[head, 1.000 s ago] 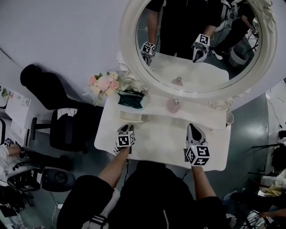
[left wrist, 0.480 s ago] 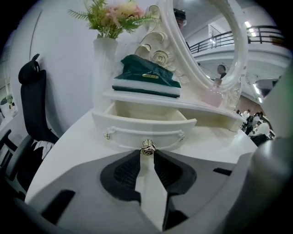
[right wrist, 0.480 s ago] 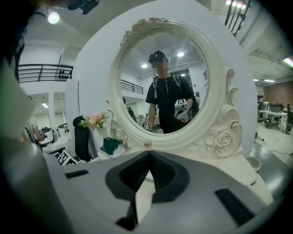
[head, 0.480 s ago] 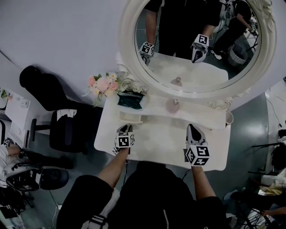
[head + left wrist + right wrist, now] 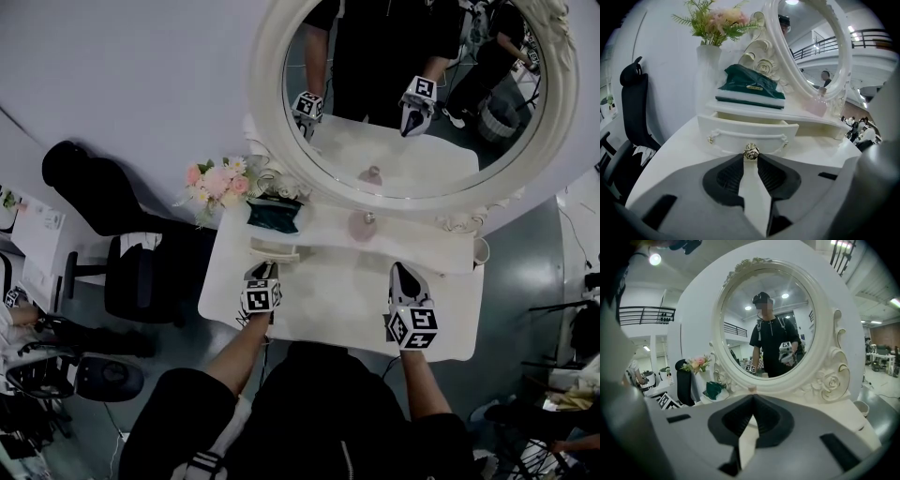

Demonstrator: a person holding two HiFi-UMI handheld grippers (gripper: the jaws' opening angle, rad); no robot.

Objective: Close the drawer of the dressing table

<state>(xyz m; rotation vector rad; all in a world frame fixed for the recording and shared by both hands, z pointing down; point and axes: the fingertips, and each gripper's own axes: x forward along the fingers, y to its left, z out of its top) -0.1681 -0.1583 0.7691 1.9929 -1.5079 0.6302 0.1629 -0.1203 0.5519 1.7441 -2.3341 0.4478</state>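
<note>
At the left rear of the white wooden dressing table (image 5: 337, 305), the small white drawer (image 5: 746, 131) with the curved front stands pulled out from under a raised white shelf (image 5: 740, 108), which carries a dark green pouch (image 5: 750, 84). We judge the drawer light, rigid and easy to slide, so a gentle, straight push should send it home. The natural hold is the small gold rose-shaped knob (image 5: 751, 152) at the middle of its front, though it looks dainty and slick. Our left gripper (image 5: 751, 158) has just been closing its jaws, and the knob now sits pinched between their tips. Our right gripper (image 5: 751, 401), jaws together and empty, hovers over the table's right side. The drawer's long axis runs side to side across the table. Its front faces us, and its way in points toward the oval mirror (image 5: 412, 94).
</note>
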